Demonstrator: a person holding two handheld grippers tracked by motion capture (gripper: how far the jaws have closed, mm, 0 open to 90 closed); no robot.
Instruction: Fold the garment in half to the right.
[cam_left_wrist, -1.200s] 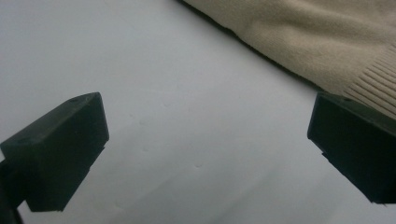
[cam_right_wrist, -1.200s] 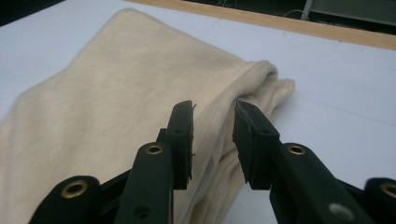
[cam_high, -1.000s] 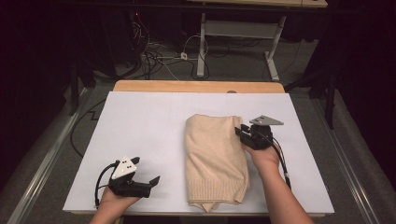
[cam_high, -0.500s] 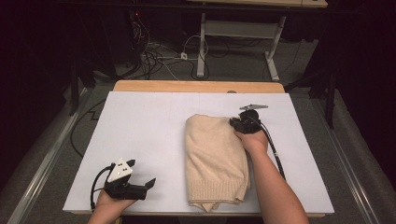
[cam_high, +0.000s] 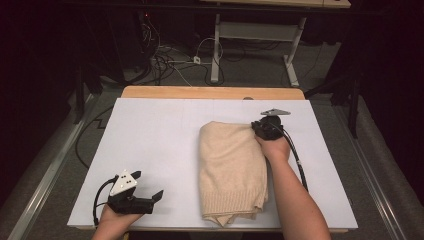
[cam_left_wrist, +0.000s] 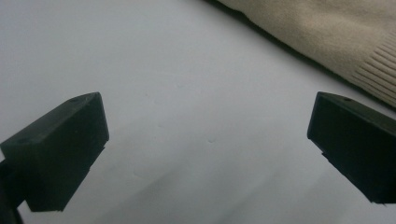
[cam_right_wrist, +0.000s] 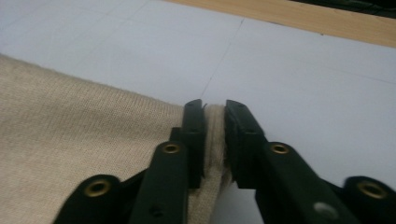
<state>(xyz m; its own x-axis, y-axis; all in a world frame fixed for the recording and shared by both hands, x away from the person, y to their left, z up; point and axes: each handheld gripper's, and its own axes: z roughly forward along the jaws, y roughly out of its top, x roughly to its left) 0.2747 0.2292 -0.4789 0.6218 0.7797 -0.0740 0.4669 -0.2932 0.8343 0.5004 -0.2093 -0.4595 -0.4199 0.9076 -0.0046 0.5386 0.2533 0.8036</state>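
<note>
While the right gripper (cam_high: 260, 128) has slid from the sweater's (cam_high: 231, 170) right side up to its far right corner over the past second, the left gripper (cam_high: 150, 197) has stayed low by the desk's (cam_high: 150, 135) near left corner. Folded into a long cream block, the sweater lies right of the desk's middle, its ribbed hem toward the near edge. Seen from the right gripper view, the jaws are nearly closed and pinch a fold of knit (cam_right_wrist: 214, 135) at that corner, which suggests another fold or a lift is about to start. Well apart from the cloth, the left gripper's jaws stand wide open and hold nothing, with the ribbed hem (cam_left_wrist: 373, 70) ahead of them. How many layers are pinched cannot be told, and the person's hand (cam_high: 274, 147) covers the sweater's right edge below the grip.
</note>
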